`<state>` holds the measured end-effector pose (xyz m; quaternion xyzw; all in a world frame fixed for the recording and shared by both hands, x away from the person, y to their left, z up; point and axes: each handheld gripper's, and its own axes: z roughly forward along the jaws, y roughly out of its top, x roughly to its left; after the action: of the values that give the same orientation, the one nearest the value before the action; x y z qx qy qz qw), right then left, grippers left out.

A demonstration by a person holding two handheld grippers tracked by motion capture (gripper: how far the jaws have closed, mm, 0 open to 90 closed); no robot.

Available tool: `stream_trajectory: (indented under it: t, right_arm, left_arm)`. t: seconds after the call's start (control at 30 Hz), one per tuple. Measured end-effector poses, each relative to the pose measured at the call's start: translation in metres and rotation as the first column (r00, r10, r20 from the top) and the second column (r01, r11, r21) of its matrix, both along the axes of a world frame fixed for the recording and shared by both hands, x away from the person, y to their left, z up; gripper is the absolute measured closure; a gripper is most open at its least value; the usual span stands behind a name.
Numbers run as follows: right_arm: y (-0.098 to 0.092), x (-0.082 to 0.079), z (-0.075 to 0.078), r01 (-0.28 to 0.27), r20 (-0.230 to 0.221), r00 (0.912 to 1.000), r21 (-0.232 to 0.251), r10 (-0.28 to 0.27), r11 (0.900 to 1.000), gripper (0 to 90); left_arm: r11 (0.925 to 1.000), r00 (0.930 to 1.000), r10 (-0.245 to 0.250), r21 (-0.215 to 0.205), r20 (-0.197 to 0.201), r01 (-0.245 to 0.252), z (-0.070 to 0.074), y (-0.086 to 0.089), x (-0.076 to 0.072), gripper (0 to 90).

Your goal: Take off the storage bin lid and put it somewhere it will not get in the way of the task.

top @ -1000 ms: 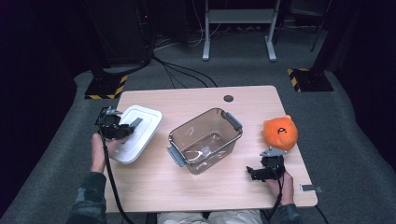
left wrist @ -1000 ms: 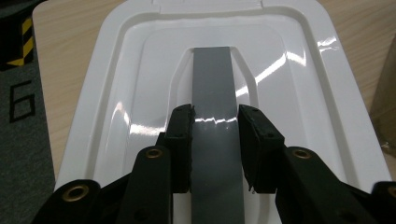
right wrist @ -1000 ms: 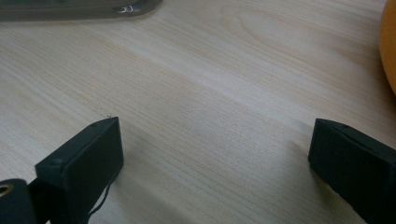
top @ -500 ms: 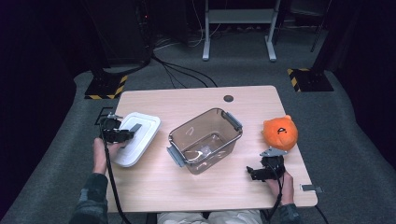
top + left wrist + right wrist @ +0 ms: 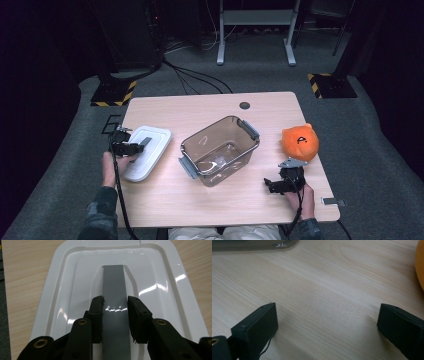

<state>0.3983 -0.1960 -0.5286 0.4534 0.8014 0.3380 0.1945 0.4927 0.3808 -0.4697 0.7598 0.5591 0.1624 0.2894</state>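
A white lid point(image 5: 152, 145) with a grey handle strip point(image 5: 113, 282) sits low over the table's left part. My left gripper point(image 5: 136, 148) is shut on that strip, and in the left gripper view its jaws point(image 5: 115, 312) press the strip from both sides. A clear plastic container point(image 5: 220, 150) with grey end handles stands at the middle of the table, with no lid on it. My right gripper point(image 5: 271, 185) rests near the front right, jaws wide open over bare wood point(image 5: 327, 322). An orange plush toy point(image 5: 300, 141) lies just beyond it.
The wooden table point(image 5: 210, 107) has a round cable hole point(image 5: 244, 105) at its back edge. A small grey piece point(image 5: 332, 201) lies at the front right corner. The container's edge point(image 5: 249, 245) and the plush toy point(image 5: 420, 262) border the right gripper view. Dark floor surrounds the table.
My left gripper has come down and slightly toward the near left with the lid in its grip. The right gripper, container and plush toy have stayed put.
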Motion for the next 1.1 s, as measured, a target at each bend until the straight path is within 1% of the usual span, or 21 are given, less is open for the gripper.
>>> stream_trajectory:
  t: [0.4,0.47,0.57,0.6,0.63,0.67,0.8,0.97,1.1]
  right_arm:
    - [0.0,0.0,0.0,0.0,0.0,1.0,0.0,0.0,1.0,2.4]
    - [0.0,0.0,0.0,0.001,0.0,1.0,0.0,-0.001,1.0,2.4]
    - [0.0,0.0,0.0,0.001,0.0,1.0,0.0,-0.001,1.0,2.4]
    - [0.0,0.0,0.0,0.001,-0.001,1.0,0.0,-0.001,1.0,2.5]
    - [0.0,0.0,0.0,0.001,0.0,1.0,0.0,-0.001,1.0,2.4]
    - [0.0,0.0,0.0,0.001,0.0,1.0,0.0,-0.001,1.0,2.4]
    - [0.0,0.0,0.0,0.001,0.001,1.0,0.0,-0.001,1.0,2.4]
    - [0.0,0.0,0.0,0.001,0.0,1.0,0.0,-0.001,1.0,2.5]
    - [0.0,0.0,0.0,0.0,0.0,1.0,0.001,0.0,1.0,2.4]
  left_arm:
    - [1.0,0.9999,0.005,0.008,-0.011,-0.005,-0.011,-0.001,0.006,66.5]
    - [0.9998,0.9999,0.0,0.02,-0.014,0.0,-0.014,-0.002,0.007,66.6]
    - [0.9981,0.9995,-0.016,0.058,-0.027,0.018,-0.018,-0.004,0.008,66.6]
    - [0.9983,0.9997,-0.013,0.056,-0.021,0.015,-0.021,-0.005,0.008,66.6]
    - [0.9977,0.9995,-0.024,0.063,-0.022,0.025,-0.022,-0.005,0.008,66.6]
    - [0.9983,0.9999,-0.015,0.057,-0.006,0.016,-0.024,-0.006,0.008,66.5]
    - [0.9978,0.9998,-0.016,0.065,0.01,0.015,-0.025,-0.004,0.008,66.5]
    - [0.9977,0.9998,-0.016,0.066,0.008,0.015,-0.027,-0.003,0.01,66.5]
    - [0.9983,0.9998,-0.017,0.055,0.012,0.017,-0.027,-0.002,0.01,66.3]
